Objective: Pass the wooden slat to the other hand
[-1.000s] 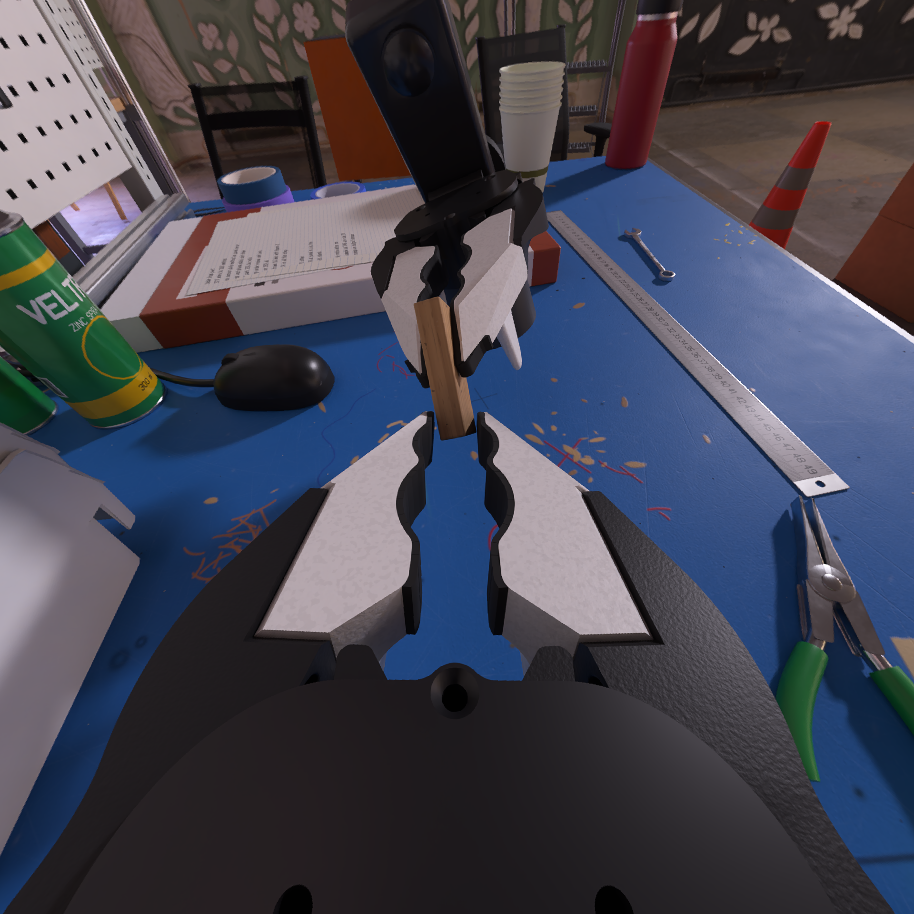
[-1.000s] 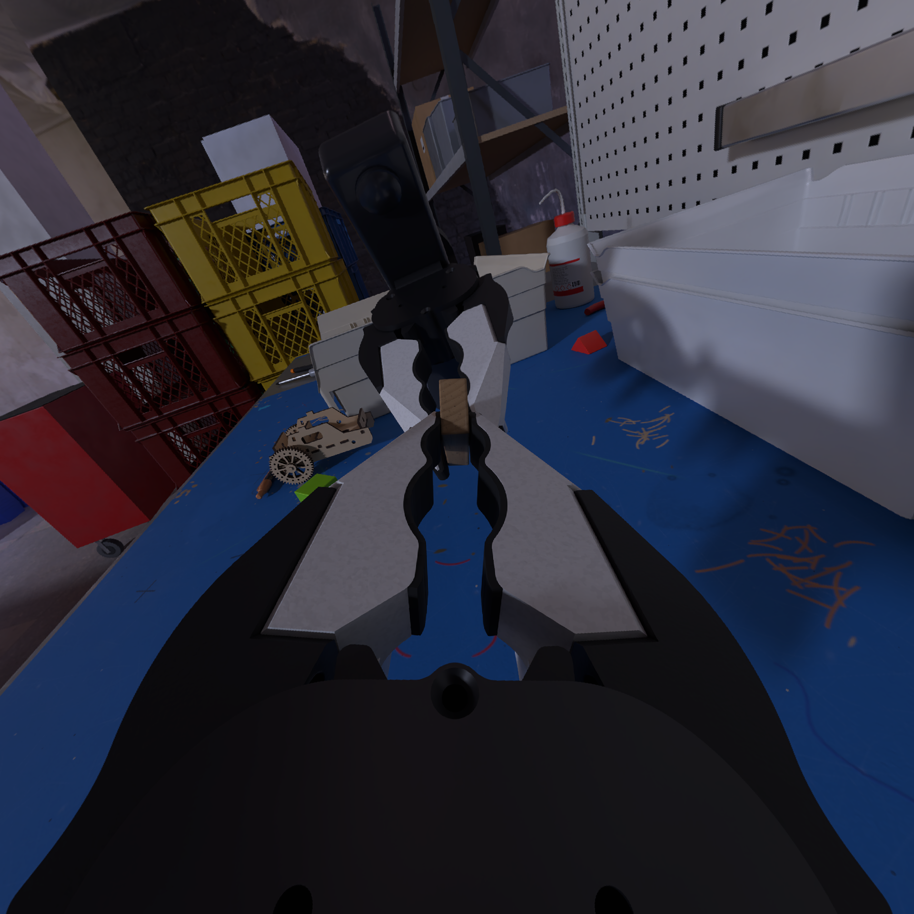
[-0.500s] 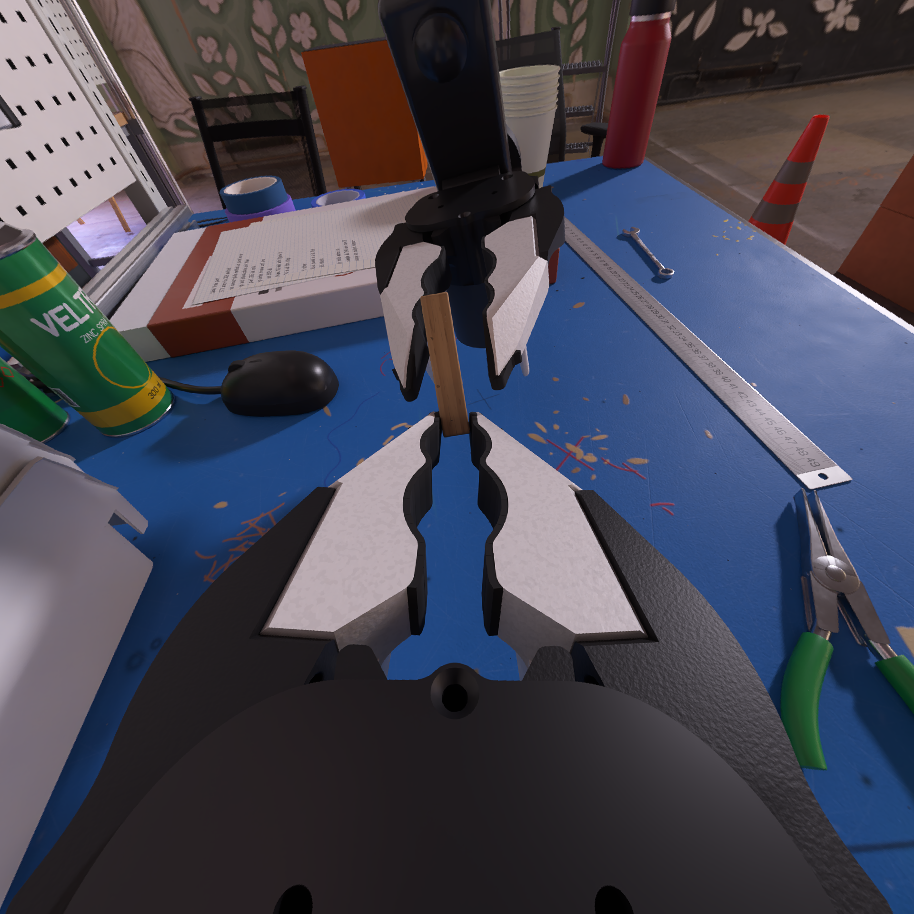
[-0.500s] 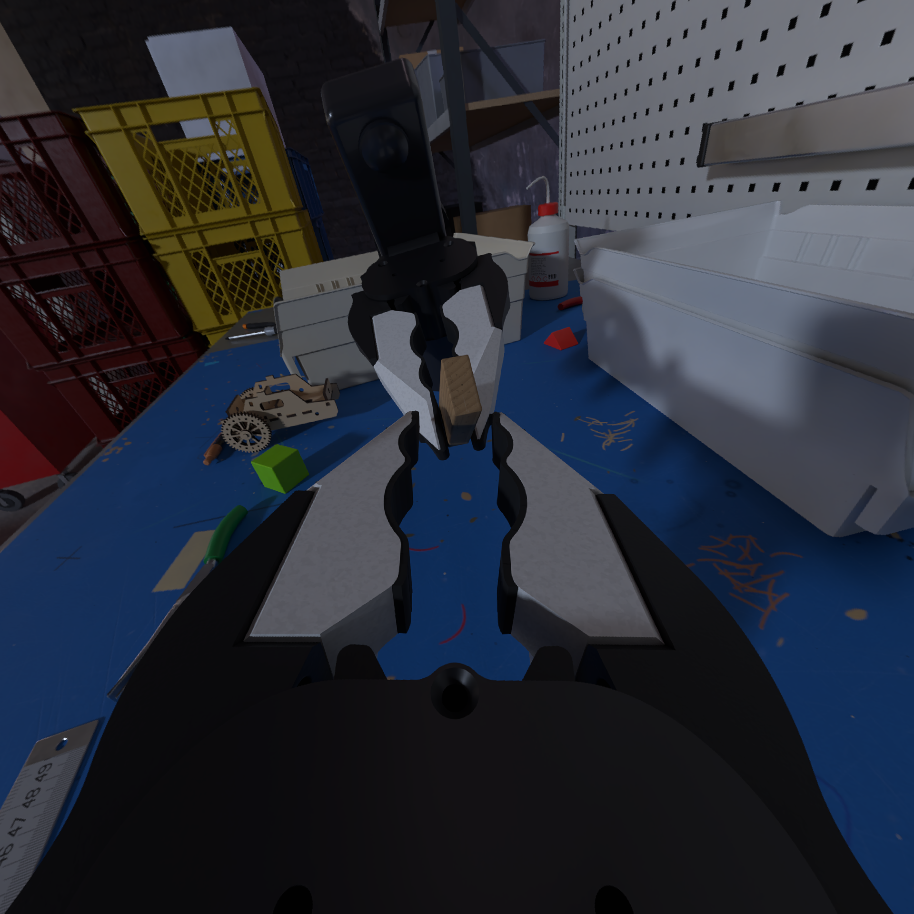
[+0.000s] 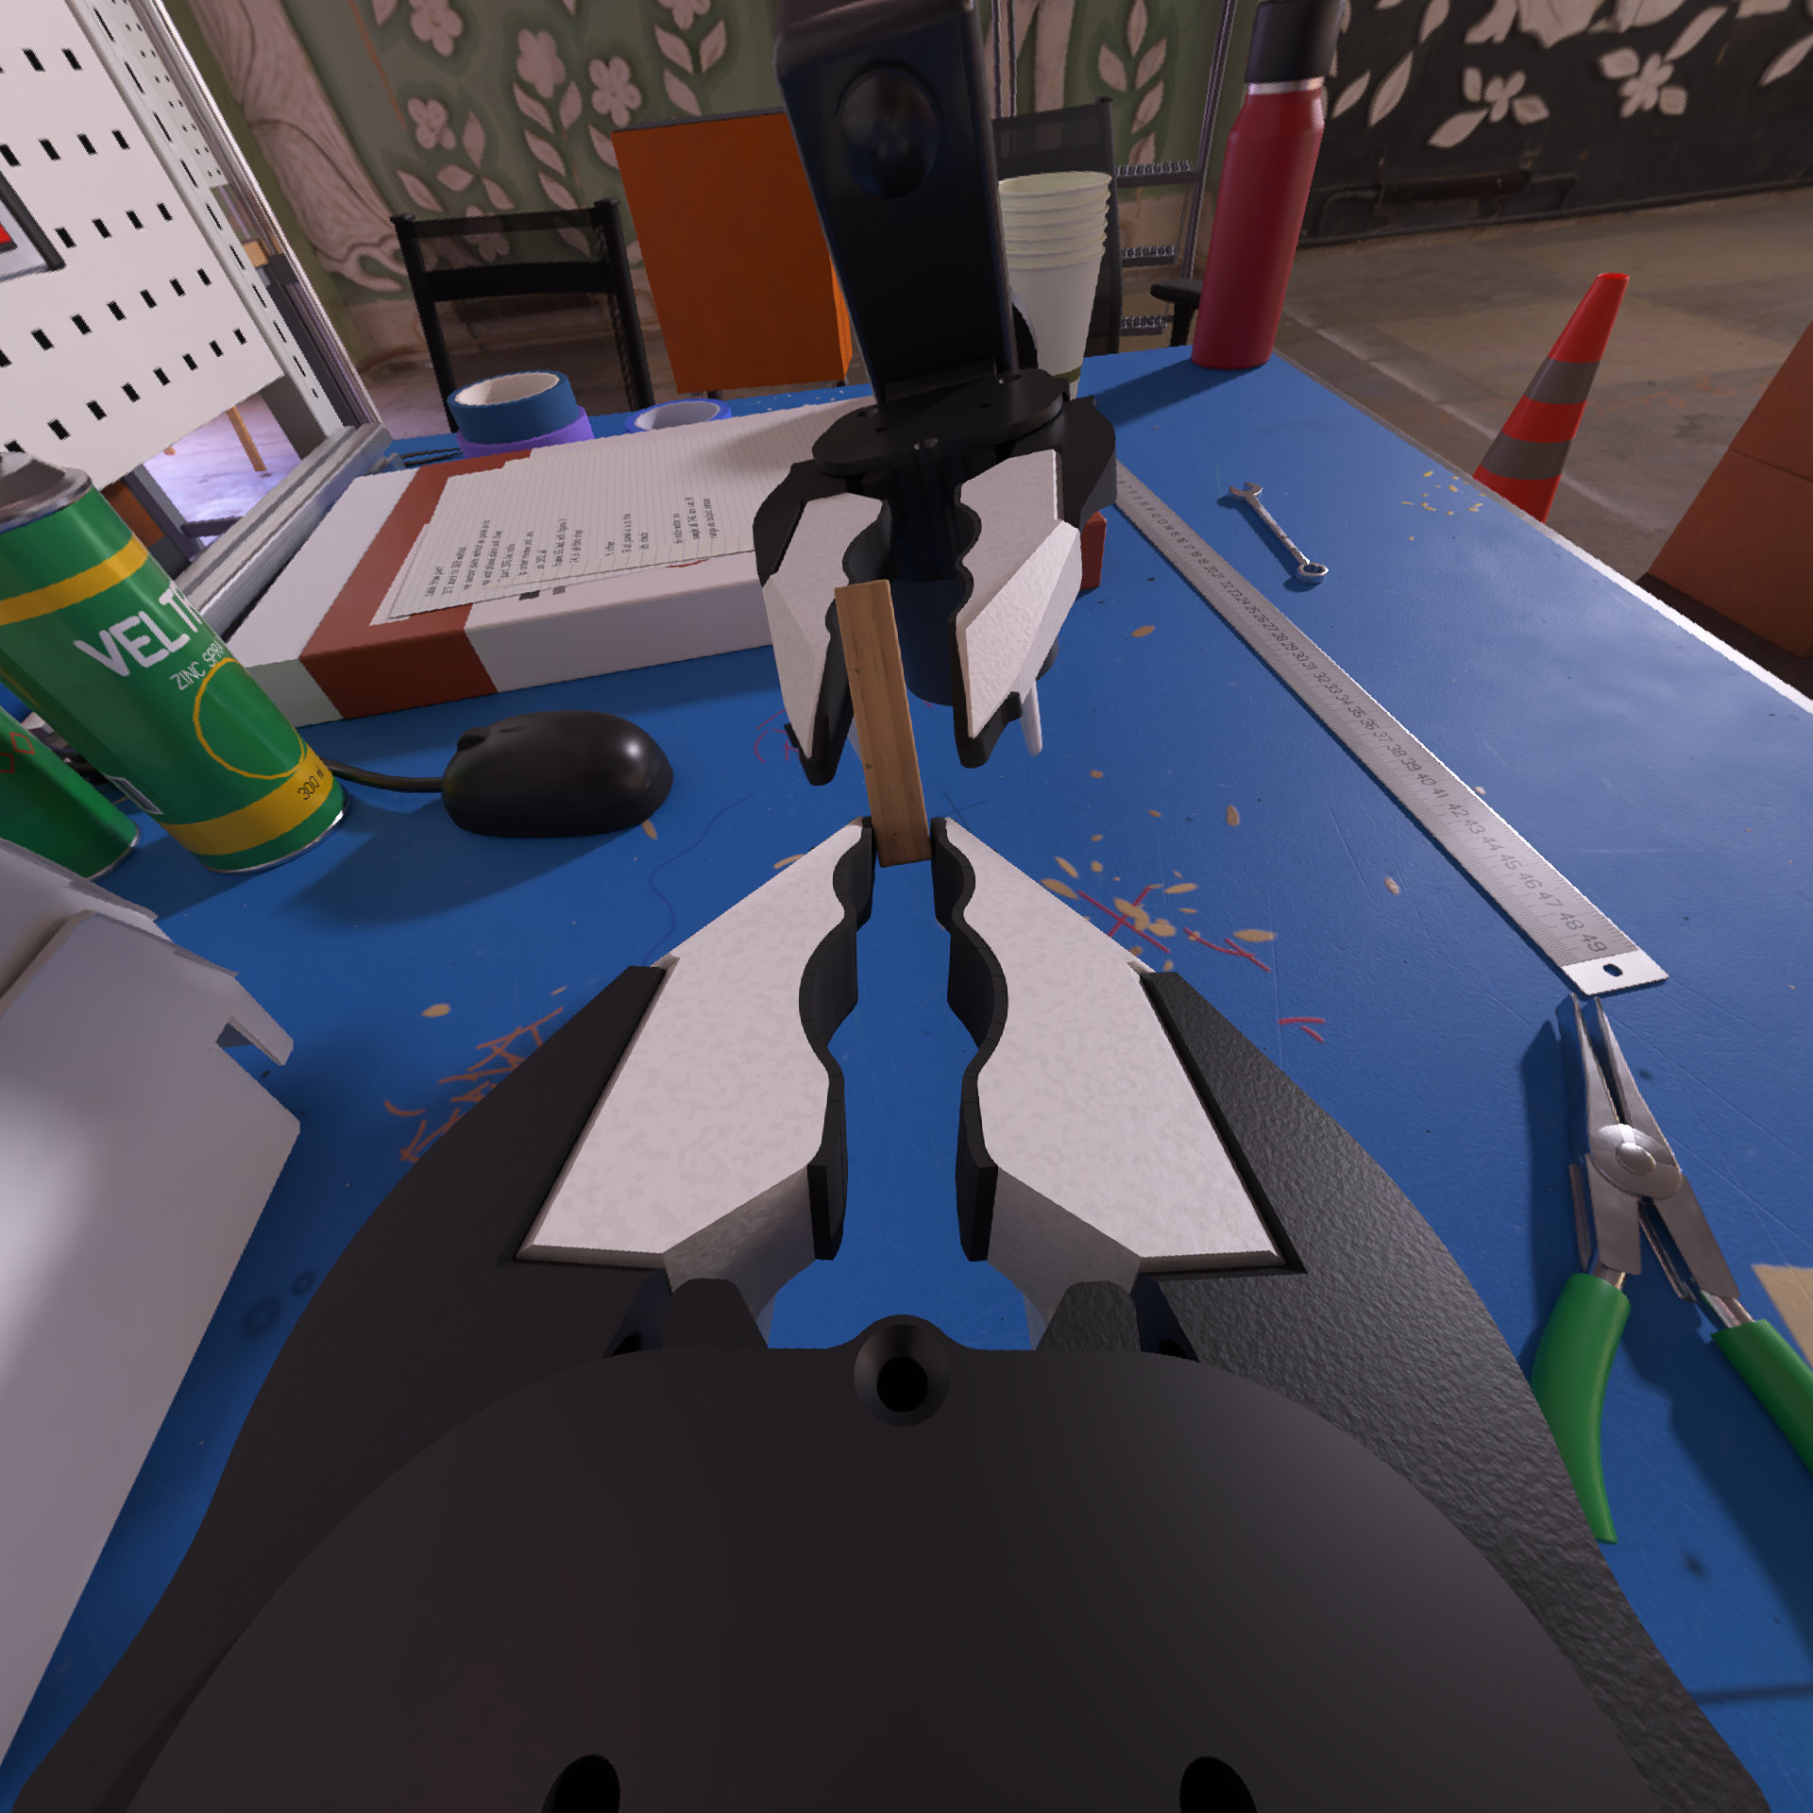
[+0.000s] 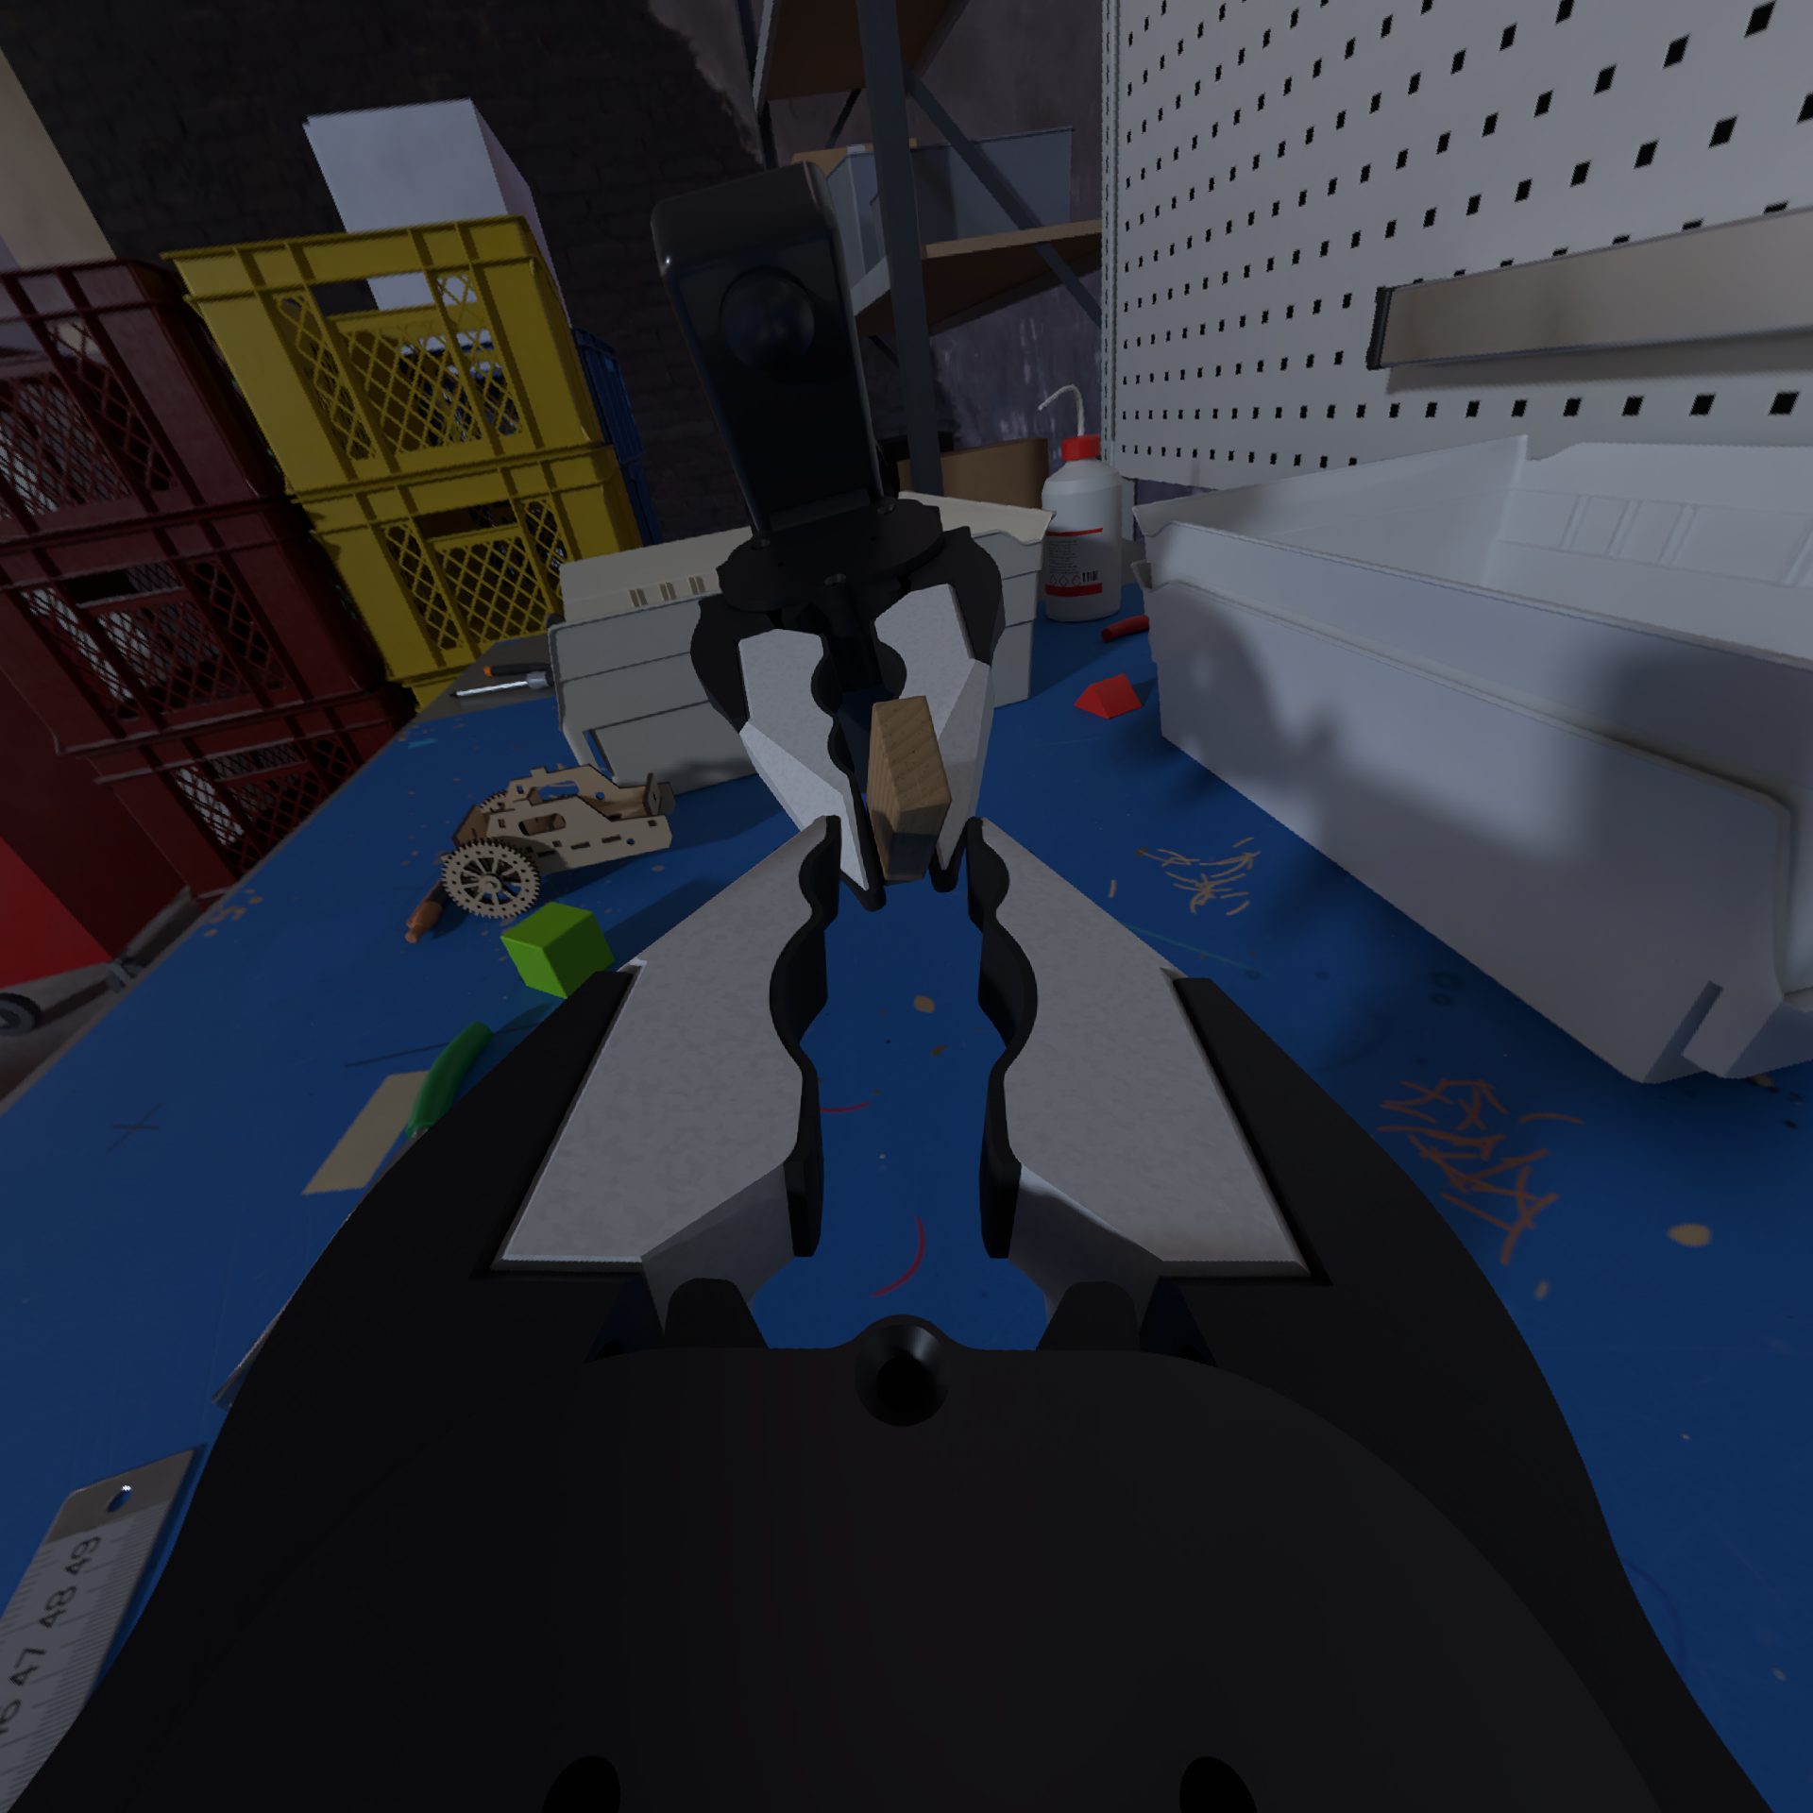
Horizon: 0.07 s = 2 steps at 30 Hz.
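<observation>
Above the scuffed blue tabletop (image 5: 1373,785), between two facing grippers, stands the thin rectangular slat of pale grained wood (image 5: 883,716), nearly upright with a slight lean; the left gripper (image 5: 901,844), matte black pebbled shell with flat white speckled fingers (image 5: 746,1030) edged by wavy black pads, pinches the slat's lower end between its tips, narrowed to the wood's thickness, while the right gripper (image 5: 907,755) across from it hangs with its angular white fingers spread wide on either side of the slat, the slat's upper end lying close against its left-hand finger in the left wrist view, though contact cannot be told; from the right wrist view the slat (image 6: 907,785) shows its blunt end grain, seated in the far left gripper (image 6: 903,873), and the right gripper's own tips (image 6: 903,844) stand apart around it with clear gaps; on the table lie a long flat steel ruler (image 5: 1373,746), a small silver spanner (image 5: 1280,535), green-handled steel pliers (image 5: 1619,1275), a glossy black rounded computer mouse (image 5: 554,770), a green and yellow cylindrical spray can (image 5: 157,687), a white and rust-red flat box (image 5: 510,628) topped with a lined sheet, a plywood toy car with a gear wheel (image 6: 559,834), a lime green cube (image 6: 557,947), a large white plastic bin (image 6: 1472,706), scattered wood shavings (image 5: 1128,903)
</observation>
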### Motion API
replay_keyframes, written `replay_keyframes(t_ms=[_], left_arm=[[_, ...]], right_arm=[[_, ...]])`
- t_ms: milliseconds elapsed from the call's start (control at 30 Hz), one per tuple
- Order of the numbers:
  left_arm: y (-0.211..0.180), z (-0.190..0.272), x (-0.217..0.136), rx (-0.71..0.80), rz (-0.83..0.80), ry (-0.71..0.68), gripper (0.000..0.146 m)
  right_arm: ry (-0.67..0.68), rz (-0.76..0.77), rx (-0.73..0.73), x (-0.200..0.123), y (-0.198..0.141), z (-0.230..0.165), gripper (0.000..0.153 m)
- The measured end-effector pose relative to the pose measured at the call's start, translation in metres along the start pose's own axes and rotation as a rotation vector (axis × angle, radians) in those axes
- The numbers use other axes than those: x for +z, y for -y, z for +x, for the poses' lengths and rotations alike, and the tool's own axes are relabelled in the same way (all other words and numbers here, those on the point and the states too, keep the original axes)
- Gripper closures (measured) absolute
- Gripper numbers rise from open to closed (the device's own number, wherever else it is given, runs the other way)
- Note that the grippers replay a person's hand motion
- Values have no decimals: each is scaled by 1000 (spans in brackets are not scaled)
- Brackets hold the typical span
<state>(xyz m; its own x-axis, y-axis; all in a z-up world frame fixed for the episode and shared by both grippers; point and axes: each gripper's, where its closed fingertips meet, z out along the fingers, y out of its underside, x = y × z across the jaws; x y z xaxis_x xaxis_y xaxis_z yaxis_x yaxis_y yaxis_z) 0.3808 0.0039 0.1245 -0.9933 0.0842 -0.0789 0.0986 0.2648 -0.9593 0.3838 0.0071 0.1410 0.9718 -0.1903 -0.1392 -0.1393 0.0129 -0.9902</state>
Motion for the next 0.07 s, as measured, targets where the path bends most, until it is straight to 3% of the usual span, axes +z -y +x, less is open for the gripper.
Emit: replay_keyframes(t_ms=[67], left_arm=[[0, 1, 0, 8, 1, 0, 135]], right_arm=[[-7, -11, -32, -1, 0, -1, 132]])
